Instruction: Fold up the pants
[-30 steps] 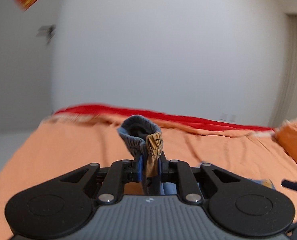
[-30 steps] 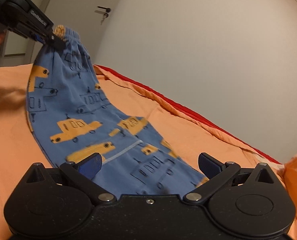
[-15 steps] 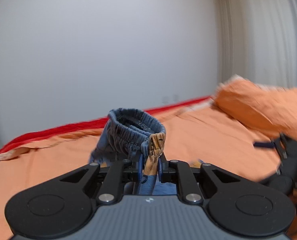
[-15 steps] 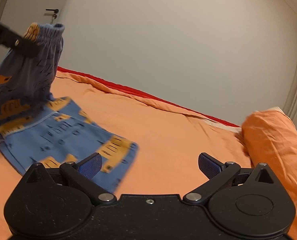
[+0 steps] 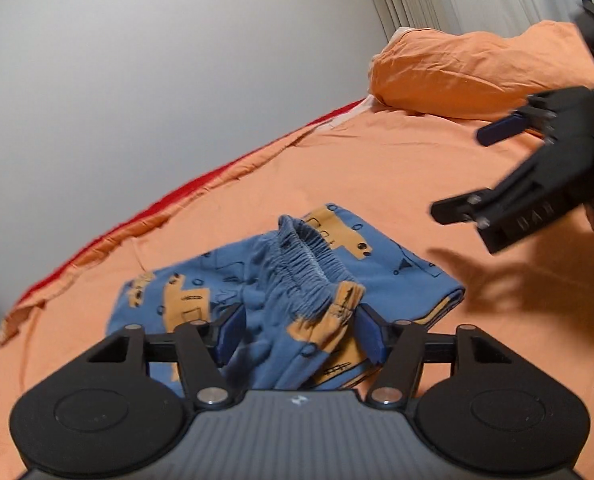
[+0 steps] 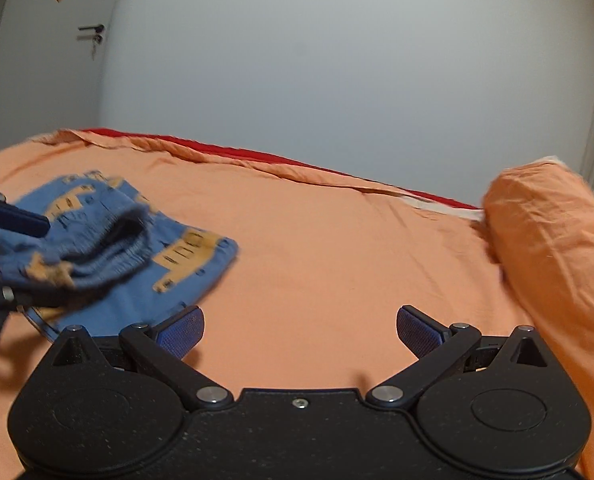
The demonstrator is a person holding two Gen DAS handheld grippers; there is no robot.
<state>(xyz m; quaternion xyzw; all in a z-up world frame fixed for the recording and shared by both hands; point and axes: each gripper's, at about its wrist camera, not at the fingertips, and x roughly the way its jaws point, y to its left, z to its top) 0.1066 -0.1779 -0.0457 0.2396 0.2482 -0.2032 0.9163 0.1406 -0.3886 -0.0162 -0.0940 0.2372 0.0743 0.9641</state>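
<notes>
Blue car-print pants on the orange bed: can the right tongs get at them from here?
Probably yes: the right tongs are open over bare orange bedsheet, and the blue car-print pants lie just left, with nothing between.

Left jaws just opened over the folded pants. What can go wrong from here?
1. The waistband stands bunched and raised between the left gripper fingers; pulling back could snag it and undo the fold.
2. The pants top layer looks skewed over the bottom layer, so the fold may end uneven unless smoothed.
3. The right gripper is open over bare bedsheet, apart from the cloth, so nothing pins it.
</notes>
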